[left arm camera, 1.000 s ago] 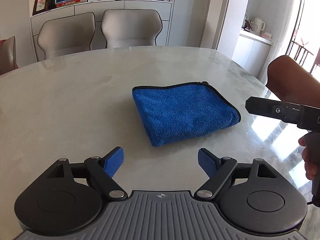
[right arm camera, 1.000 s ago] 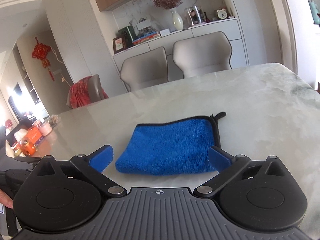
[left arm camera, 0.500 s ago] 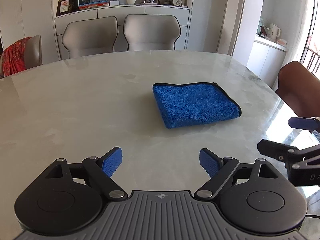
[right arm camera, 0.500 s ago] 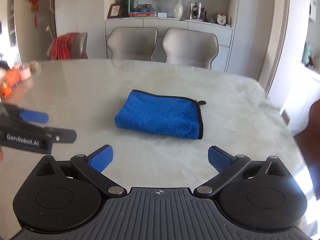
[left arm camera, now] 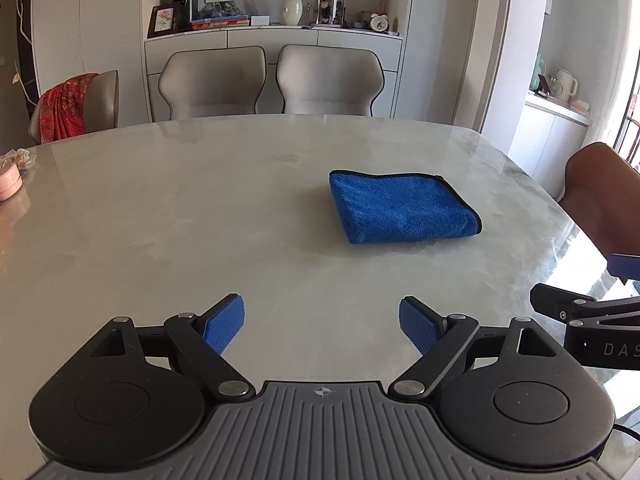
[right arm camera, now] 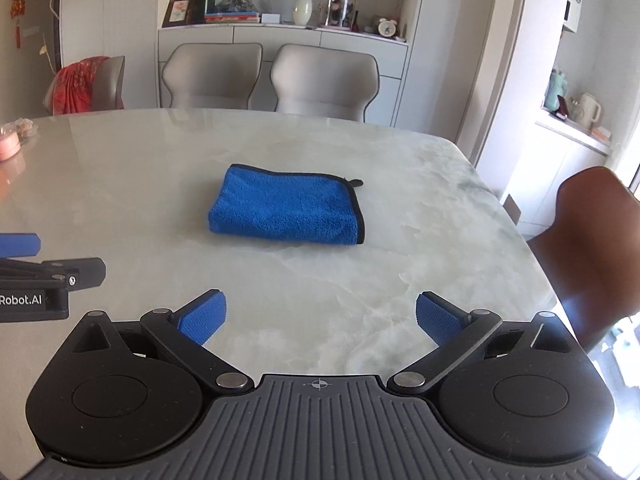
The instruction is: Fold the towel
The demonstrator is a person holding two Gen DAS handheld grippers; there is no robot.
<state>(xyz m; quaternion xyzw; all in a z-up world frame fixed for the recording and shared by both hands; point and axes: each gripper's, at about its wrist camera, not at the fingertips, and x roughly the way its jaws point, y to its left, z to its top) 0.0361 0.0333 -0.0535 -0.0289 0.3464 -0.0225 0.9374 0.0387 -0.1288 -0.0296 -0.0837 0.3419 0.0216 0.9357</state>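
Both the left hand-held gripper [left arm camera: 321, 325] and the right hand-held gripper [right arm camera: 321, 318] have been pulled back, wide open and empty, so the towel [left arm camera: 402, 207] is left folded on the desk [left arm camera: 160, 208].

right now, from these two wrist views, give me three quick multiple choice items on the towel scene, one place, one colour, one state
1. Where does the towel lie?
A. on a chair
B. on the marble table
C. in a gripper

2. What colour is the towel?
A. blue with a black hem
B. red
C. white

3. How do the jaws of the left gripper and the right gripper stand?
A. both shut on the towel
B. one open, one shut
C. both open and empty

Answers: B, it rests folded on the tabletop; A, blue pile with dark edging; C, bare table shows between each pair of pads.
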